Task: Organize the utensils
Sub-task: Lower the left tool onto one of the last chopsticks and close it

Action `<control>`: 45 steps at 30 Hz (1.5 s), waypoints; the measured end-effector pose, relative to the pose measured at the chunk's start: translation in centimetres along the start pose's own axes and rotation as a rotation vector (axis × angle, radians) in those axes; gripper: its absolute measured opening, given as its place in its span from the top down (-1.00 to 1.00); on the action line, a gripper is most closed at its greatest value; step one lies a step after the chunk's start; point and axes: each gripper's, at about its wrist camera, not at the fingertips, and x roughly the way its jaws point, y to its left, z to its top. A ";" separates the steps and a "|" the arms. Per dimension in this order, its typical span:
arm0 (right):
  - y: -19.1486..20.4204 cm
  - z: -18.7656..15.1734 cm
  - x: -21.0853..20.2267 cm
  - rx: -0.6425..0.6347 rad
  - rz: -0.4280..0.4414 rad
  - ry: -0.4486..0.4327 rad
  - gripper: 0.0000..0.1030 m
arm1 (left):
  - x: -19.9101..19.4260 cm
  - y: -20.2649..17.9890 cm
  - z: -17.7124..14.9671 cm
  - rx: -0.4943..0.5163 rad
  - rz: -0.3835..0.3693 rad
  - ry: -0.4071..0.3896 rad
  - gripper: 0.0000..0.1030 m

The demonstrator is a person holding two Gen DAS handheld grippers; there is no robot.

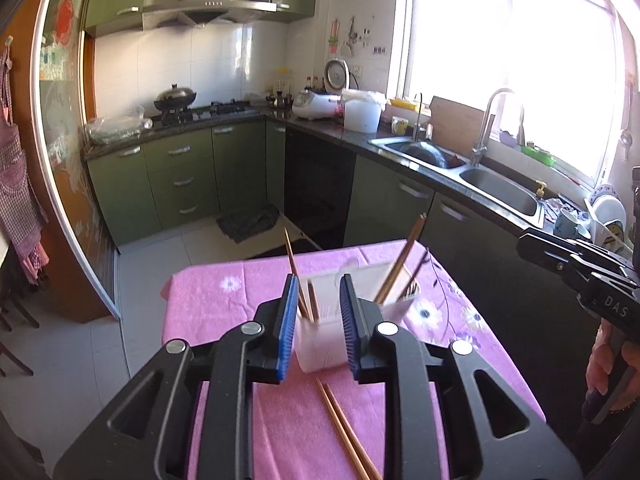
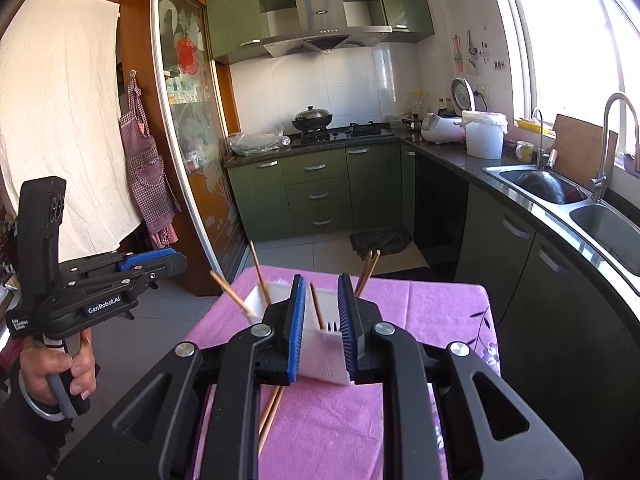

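A white utensil holder (image 1: 320,348) (image 2: 326,356) stands on the pink floral tablecloth (image 1: 224,304) (image 2: 420,308). Several wooden chopsticks (image 1: 400,264) (image 2: 260,276) lean upright in its compartments, and dark fork tines (image 2: 332,325) show in one. Two more chopsticks (image 1: 344,428) (image 2: 272,412) lie flat on the cloth in front of the holder. My left gripper (image 1: 319,280) (image 2: 176,258) hovers over the holder's left part, jaws a little apart, pads touching nothing. My right gripper (image 2: 321,280) (image 1: 524,240) hangs over the right part, also slightly open and empty, with one standing chopstick (image 2: 316,306) seen through the gap.
A person's hand (image 2: 52,368) holds the left gripper's handle. Beyond the small table lies tiled floor with a dark mat (image 2: 380,240). Green cabinets (image 1: 180,176), a stove with a wok (image 1: 176,98) and a double sink (image 1: 500,192) line the far and right walls.
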 end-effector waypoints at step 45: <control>-4.6 -18.5 7.6 0.041 -0.120 0.417 0.43 | 16.6 -4.1 -14.8 0.000 0.112 0.564 0.81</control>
